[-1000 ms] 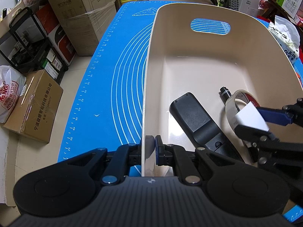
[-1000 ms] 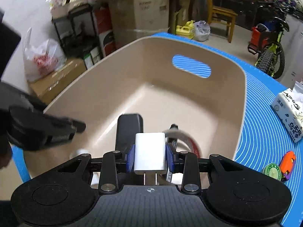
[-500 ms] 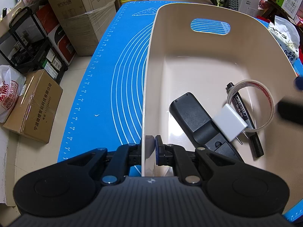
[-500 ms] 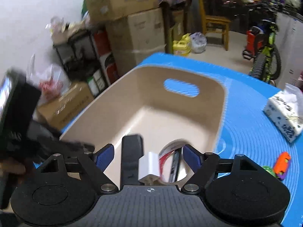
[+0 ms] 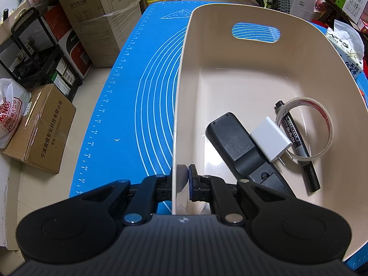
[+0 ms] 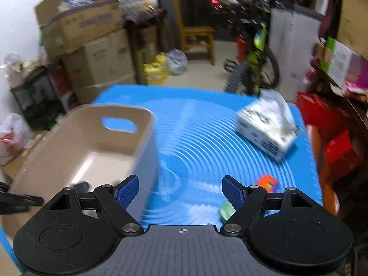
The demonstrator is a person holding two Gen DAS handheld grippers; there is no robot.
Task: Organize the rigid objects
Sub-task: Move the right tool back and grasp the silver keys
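White charger (image 5: 270, 142) lies in bin (image 5: 181, 92), clear of right gripper (image 6: 180, 189) fingers.

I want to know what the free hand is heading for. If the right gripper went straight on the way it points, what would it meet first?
Probably bare blue mat: the open right gripper points between the bin and the small toys.
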